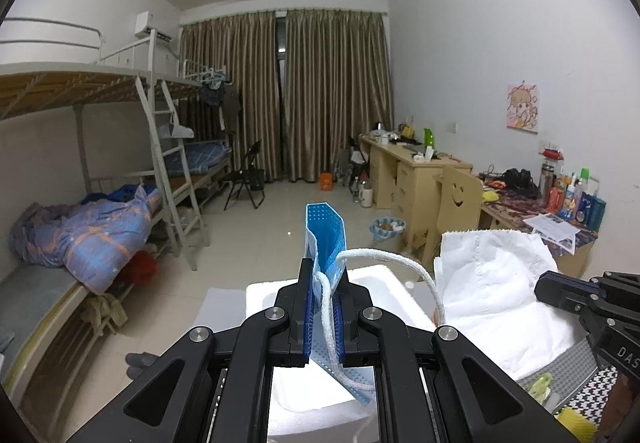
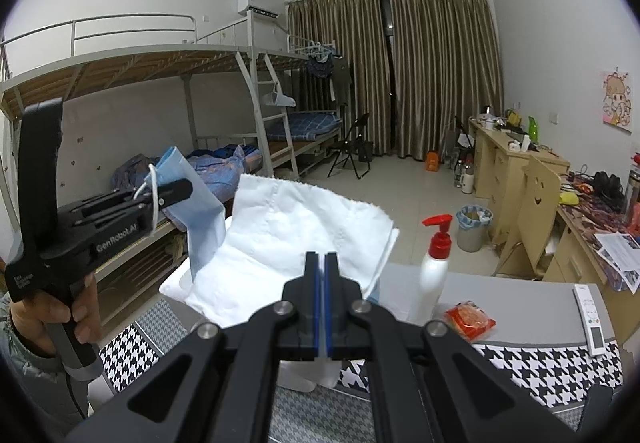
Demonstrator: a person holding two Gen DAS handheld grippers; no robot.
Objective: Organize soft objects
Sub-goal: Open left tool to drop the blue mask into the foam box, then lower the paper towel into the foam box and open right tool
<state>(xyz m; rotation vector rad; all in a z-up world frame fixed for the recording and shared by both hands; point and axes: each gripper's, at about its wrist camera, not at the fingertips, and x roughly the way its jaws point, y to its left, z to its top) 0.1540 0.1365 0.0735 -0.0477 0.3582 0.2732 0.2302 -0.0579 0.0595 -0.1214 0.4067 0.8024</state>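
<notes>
Hanging mid-frame above the white foam box point(image 1: 384, 283), the blue pleated face mask point(image 1: 326, 239) sits clamped in the left claw point(image 1: 324, 317); the right claw point(image 2: 321, 307) pinches the white paper towel point(image 2: 288, 235). Lower both gently, keeping the ear loop clear.

The left gripper point(image 1: 324, 317) clamps a blue pleated face mask point(image 1: 326, 239) with white ear loop above a white foam box point(image 1: 384, 283).

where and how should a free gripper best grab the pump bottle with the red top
Grip the white pump bottle around its straight body, below the red pump head, coming in level from the near side. It stands upright; the nozzle sticks out sideways, and the tissue crowds its left.
</notes>
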